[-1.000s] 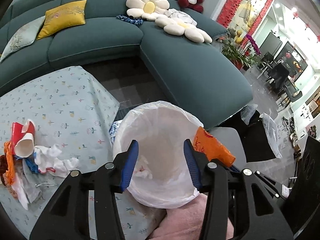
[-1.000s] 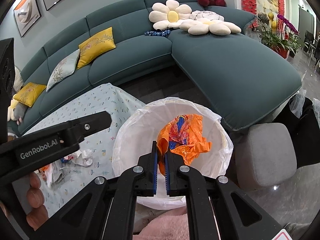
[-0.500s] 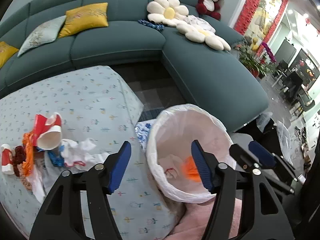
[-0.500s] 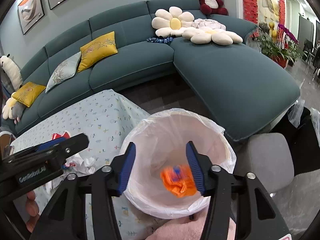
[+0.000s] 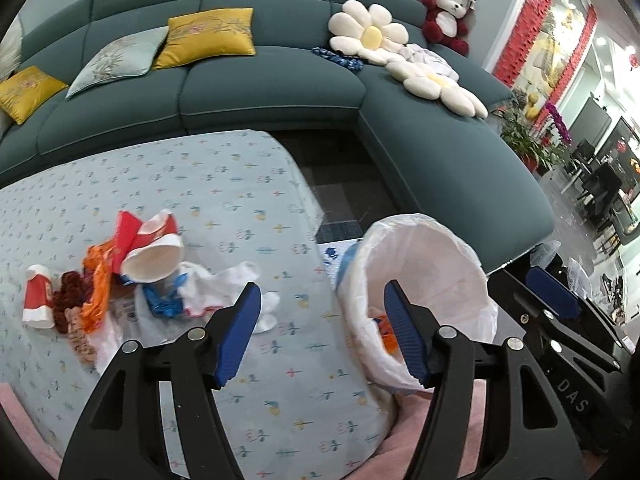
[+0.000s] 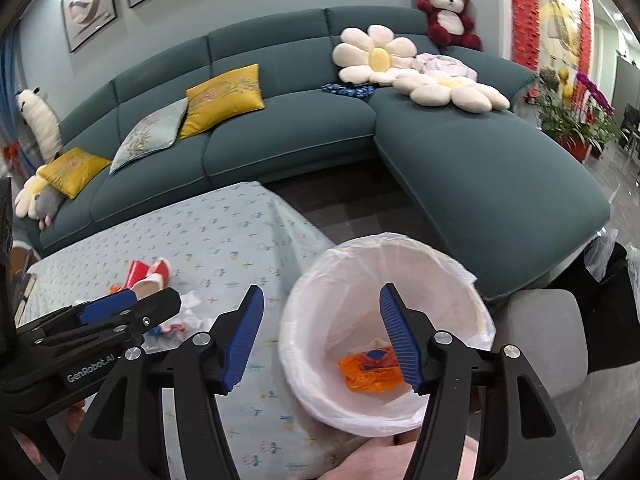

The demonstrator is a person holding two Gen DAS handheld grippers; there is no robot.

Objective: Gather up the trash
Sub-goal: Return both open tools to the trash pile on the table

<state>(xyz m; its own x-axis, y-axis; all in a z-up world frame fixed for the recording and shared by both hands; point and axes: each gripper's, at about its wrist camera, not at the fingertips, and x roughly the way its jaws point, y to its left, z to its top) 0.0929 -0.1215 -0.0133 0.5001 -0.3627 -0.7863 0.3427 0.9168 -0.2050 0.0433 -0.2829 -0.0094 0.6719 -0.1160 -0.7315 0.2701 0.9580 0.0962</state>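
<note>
My right gripper hangs above the bin; its fingers are opening, with nothing between them. The left finger sits over the surface, the right finger over the bin mouth. An orange wrapper lies at the bottom of the bin, on the white liner, just beside the right finger as the right view shows it.

My left gripper is spread wide with nothing held. Its fingers straddle the gap between the surface and the bin. The left finger overlaps the white tissue at the near edge of the trash pile.

The trash pile lies on the surface, left of the bin:
- a tipped paper cup, mouth toward the camera;
- red paper behind it;
- a blue wrapper beside the tissue;
- orange plastic;
- a small red-and-white cup at the far left.

The bin stands off the right edge of the surface. A teal sofa with cushions runs behind.
</note>
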